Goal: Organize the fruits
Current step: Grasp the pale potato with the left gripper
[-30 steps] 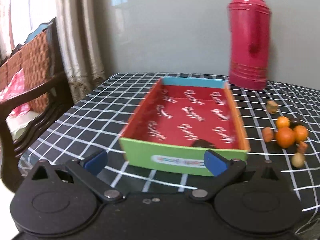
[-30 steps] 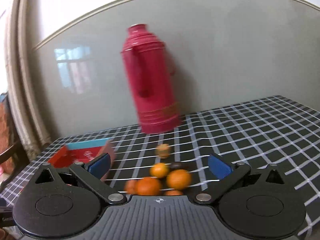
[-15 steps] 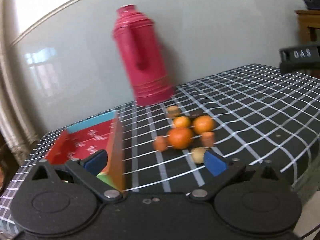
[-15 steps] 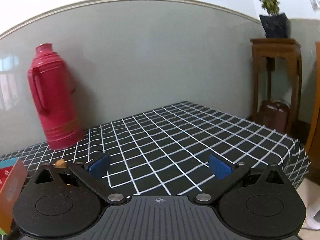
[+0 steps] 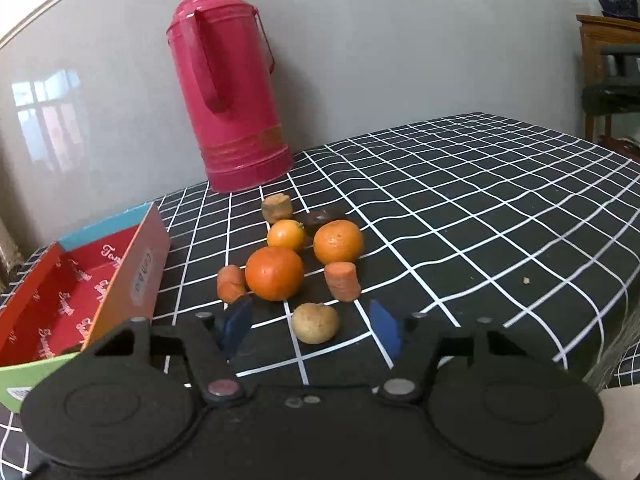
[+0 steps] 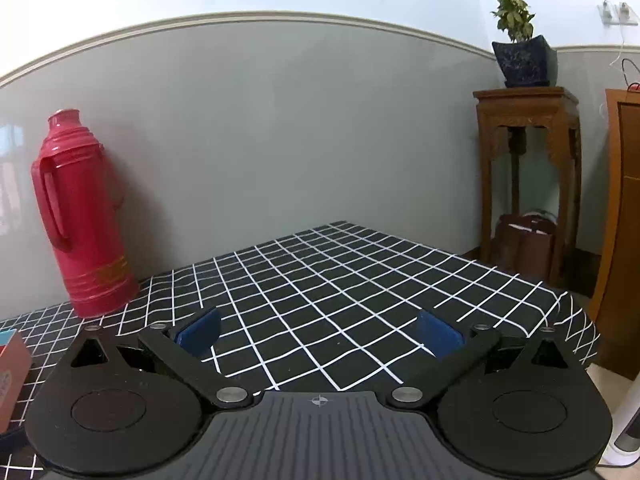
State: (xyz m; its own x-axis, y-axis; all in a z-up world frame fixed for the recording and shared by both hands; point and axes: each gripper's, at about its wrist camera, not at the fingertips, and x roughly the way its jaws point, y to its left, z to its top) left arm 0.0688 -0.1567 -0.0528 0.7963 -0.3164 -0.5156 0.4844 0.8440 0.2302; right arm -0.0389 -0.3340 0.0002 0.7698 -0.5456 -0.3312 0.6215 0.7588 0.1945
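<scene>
In the left wrist view, a pile of produce lies on the checked tablecloth: a large orange [image 5: 274, 267], a second orange [image 5: 338, 241], a small yellow-orange fruit [image 5: 285, 235], two carrot pieces [image 5: 231, 282] [image 5: 342, 281], a brownish stub [image 5: 277, 207], a dark item [image 5: 325, 216] and a small potato [image 5: 315, 322]. My left gripper [image 5: 310, 326] is open with the potato between its blue pads, not touching. A red-lined cardboard box [image 5: 132, 264] sits to the left. My right gripper [image 6: 319, 331] is open and empty over bare cloth.
A tall pink thermos [image 5: 228, 84] stands at the back by the wall, also in the right wrist view [image 6: 82, 216]. The table's right edge drops off [image 5: 612, 320]. A wooden plant stand [image 6: 528, 184] and a cabinet [image 6: 622, 236] stand beyond the table at right.
My left gripper swung right from the box to the produce pile, closed in on the potato, and its pads narrowed. My right gripper swung right, away from the fruit, to bare cloth.
</scene>
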